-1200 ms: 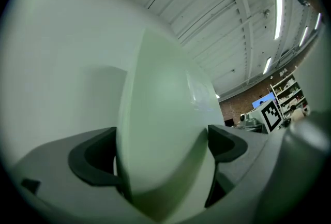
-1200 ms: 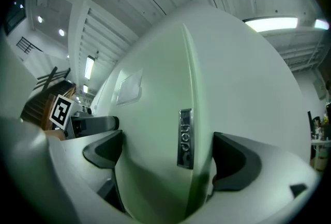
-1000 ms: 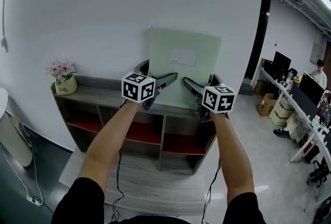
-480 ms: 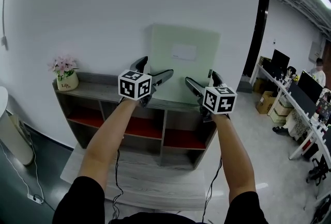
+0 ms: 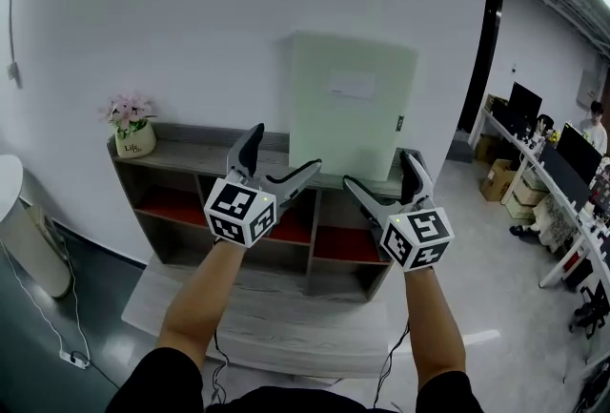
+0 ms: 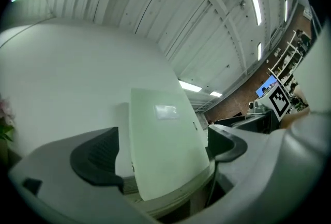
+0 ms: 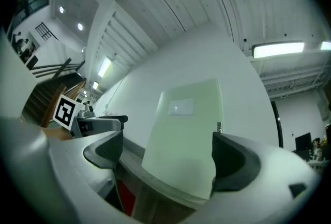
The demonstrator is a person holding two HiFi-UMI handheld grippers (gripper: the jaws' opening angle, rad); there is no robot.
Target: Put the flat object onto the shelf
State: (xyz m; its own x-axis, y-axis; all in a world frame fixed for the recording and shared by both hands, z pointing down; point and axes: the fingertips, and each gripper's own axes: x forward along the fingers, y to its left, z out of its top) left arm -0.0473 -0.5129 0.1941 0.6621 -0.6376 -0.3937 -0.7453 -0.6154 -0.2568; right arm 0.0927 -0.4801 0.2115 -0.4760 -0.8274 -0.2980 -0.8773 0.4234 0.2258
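The flat object is a pale green board (image 5: 353, 106) with a small white label. It stands upright on the top of the grey shelf unit (image 5: 191, 155) and leans against the white wall. My left gripper (image 5: 284, 154) is open, below and in front of the board's lower left corner, not touching it. To the right, my right gripper (image 5: 379, 173) is open as well and clear of the board. The board (image 6: 163, 150) shows between the left gripper's (image 6: 163, 158) spread jaws. In the right gripper view the board (image 7: 186, 140) also stands free between that gripper's (image 7: 168, 155) jaws.
A potted pink flower (image 5: 132, 128) sits at the shelf top's left end. The shelf has red-floored compartments (image 5: 176, 206) and stands on a pale mat (image 5: 257, 330). A white round object (image 5: 21, 235) and a floor cable are at the left. Office desks (image 5: 562, 182) and a doorway lie to the right.
Both grippers have drawn back and down from the board's lower edge. The board stays standing on the shelf top against the wall.
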